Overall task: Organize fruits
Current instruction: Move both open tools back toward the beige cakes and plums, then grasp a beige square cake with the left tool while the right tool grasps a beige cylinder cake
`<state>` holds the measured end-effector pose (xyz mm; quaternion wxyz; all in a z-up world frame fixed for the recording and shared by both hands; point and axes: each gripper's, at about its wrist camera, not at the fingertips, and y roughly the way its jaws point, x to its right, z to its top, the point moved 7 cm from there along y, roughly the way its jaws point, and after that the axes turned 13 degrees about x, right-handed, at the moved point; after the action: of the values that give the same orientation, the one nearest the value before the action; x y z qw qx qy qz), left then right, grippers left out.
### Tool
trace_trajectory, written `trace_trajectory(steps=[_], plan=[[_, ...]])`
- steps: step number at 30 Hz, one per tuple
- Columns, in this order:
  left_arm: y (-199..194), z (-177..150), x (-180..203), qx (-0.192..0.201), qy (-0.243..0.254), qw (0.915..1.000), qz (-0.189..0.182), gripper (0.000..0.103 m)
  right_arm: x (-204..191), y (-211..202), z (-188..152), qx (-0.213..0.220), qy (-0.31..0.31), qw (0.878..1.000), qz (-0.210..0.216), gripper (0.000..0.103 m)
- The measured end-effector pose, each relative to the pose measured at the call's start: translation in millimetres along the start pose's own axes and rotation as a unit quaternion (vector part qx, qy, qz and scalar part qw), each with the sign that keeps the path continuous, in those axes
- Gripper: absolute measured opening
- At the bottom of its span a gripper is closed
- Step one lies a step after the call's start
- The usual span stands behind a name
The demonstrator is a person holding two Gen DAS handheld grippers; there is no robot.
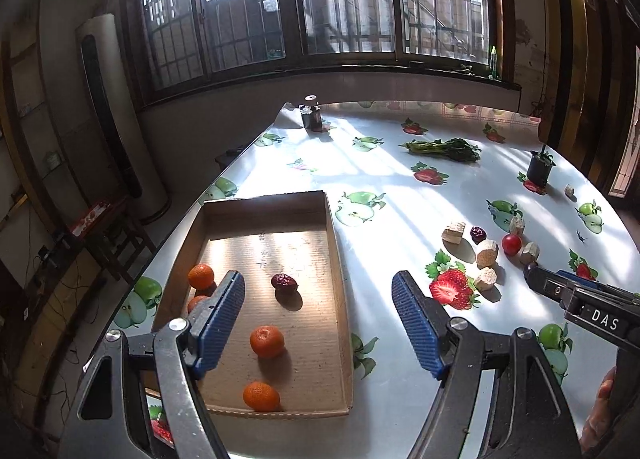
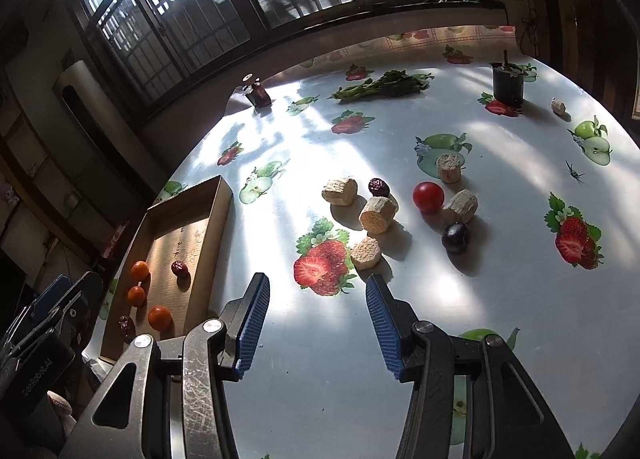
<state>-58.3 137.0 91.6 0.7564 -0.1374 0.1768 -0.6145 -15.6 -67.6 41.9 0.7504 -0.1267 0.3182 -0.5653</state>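
Beside the cardboard box [image 2: 208, 219], both the left gripper [image 1: 318, 299] and right gripper [image 2: 316, 301] gape empty. Right of it, the red tomato [image 2: 428, 197] looks light, smooth and bruisable; pinch its middle gently.

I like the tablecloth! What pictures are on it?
The tablecloth is white with printed strawberries and green apples, clearest in the right wrist view.
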Motion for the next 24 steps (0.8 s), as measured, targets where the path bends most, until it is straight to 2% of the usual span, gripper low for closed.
trace_trajectory(steps=[3,8,12,14,20,24], plan=[[8.6,1.8,11.6,0.004,-0.004,0.9999,-0.014,0.076,24.1,-6.7,13.2,0.004,-0.011,1.0,-0.023,0.054],[32.7,1.6,28.7,-0.02,-0.003,0.9991,-0.037,0.078,73.3,-10.4,37.4,0.005,-0.032,0.997,-0.072,0.055],[53.5,-0.7,51.7,-0.029,0.011,0.9977,-0.06,0.078,113.1,-1.5,48.9,-0.009,-0.029,0.994,-0.103,0.057],[67.5,-7.2,69.6,-0.046,0.014,0.9952,-0.086,0.077,128.7,8.6,51.3,-0.019,-0.025,0.993,-0.114,0.057],[103.8,-35.2,113.2,-0.101,0.017,0.9849,-0.14,0.077,139.3,43.7,43.2,-0.049,-0.003,0.995,-0.091,0.057],[116.3,-47.9,141.0,-0.124,0.007,0.9739,-0.19,0.077,132.5,63.5,38.2,-0.061,-0.004,0.995,-0.075,0.057]])
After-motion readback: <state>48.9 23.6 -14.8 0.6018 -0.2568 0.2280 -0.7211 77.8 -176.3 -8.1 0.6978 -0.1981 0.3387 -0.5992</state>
